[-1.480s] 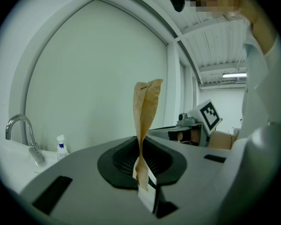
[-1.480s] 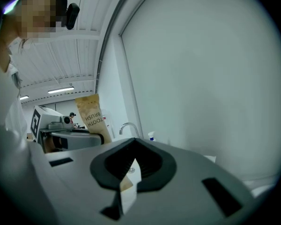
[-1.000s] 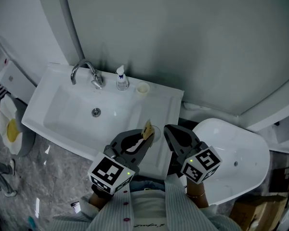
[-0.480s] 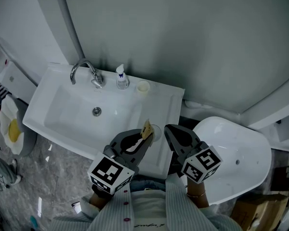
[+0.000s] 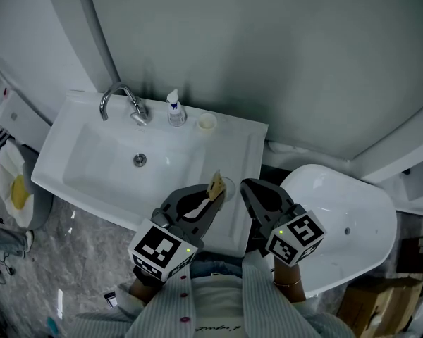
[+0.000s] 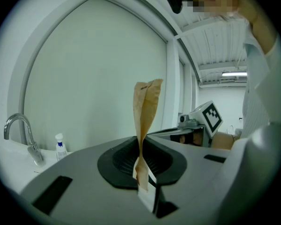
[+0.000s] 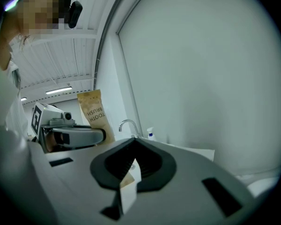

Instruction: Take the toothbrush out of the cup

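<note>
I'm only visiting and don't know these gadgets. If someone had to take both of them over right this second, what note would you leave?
Left gripper: shut on the brown toothbrush packet, held upright over the front right edge of the sink.
Right gripper: shut, pinching what looks like a small paper scrap.
Cup: small and pale, on the sink's back ledge next to the soap bottle. It looks empty.
Done: the packet is clear of the cup.
Left: probably just setting the packet down.
</note>
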### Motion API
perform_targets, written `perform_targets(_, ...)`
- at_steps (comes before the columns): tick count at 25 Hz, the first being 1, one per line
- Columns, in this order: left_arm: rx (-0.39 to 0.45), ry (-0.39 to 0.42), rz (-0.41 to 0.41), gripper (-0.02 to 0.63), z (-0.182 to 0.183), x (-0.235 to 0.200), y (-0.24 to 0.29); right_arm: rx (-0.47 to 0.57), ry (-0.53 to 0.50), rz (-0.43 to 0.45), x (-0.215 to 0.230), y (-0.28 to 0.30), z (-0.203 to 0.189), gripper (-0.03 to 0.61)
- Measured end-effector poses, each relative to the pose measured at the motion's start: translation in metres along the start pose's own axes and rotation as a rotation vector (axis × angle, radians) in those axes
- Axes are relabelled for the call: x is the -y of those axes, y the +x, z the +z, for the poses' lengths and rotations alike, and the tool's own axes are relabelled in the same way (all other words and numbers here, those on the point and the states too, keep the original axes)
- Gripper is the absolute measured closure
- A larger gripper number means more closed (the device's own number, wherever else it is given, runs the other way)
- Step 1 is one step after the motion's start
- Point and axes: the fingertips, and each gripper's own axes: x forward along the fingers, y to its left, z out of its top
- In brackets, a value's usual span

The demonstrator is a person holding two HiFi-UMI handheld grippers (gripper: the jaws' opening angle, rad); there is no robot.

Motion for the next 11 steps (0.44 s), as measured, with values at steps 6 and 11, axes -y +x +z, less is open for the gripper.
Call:
perform_targets(6,-0.007,0.012,-0.012,0.574,-0.0002,0.0006,-0.0010,-0.004,0.000,-0.009,-0.0031,-0.0018,-0.0014,0.568)
perform_targets(11,-0.014,0.040,-0.033,0.574,0.0030,0.0037,0.0019,-0.002,0.008,-0.019,-0.0032,-0.0042,-0.0031,0.568)
